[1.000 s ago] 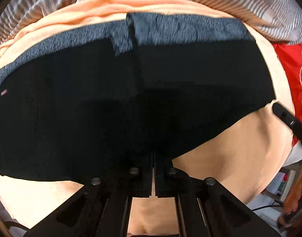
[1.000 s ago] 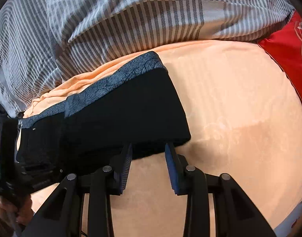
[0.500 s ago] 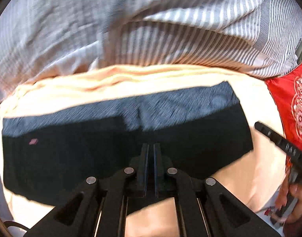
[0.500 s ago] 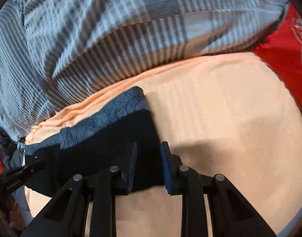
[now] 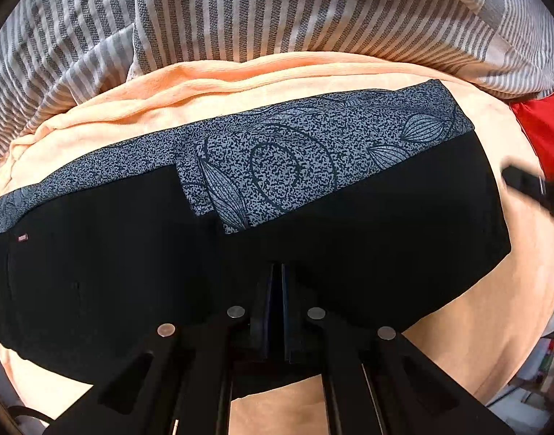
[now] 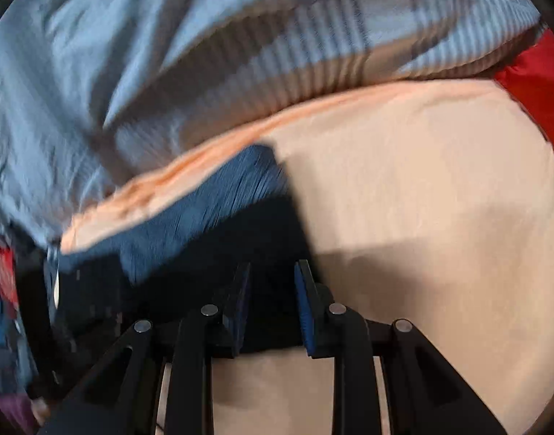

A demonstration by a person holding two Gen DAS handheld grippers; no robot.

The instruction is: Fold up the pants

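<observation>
The black pants point(image 5: 349, 246) lie folded across an orange blanket point(image 5: 494, 319), with a grey-blue patterned waistband point(image 5: 295, 159) along their far edge. My left gripper point(image 5: 277, 272) is shut, its tips over the near middle of the black cloth; whether it pinches cloth I cannot tell. In the blurred right wrist view the pants point(image 6: 204, 246) lie at left. My right gripper point(image 6: 271, 275) is open, with the pants' near right corner between its fingers. The right gripper also shows as a dark blurred shape in the left wrist view point(image 5: 530, 188).
A grey-and-white striped duvet point(image 5: 277, 11) is bunched behind the blanket; it also shows in the right wrist view point(image 6: 204, 54). A red cushion point(image 5: 545, 130) lies at the right, also seen in the right wrist view point(image 6: 530, 90). Room clutter point(image 5: 530, 369) shows off the bed's near right.
The left gripper has stayed shut and moved closer over the pants. The right gripper has opened a little wider than half a second ago and is moving, blurring its view.
</observation>
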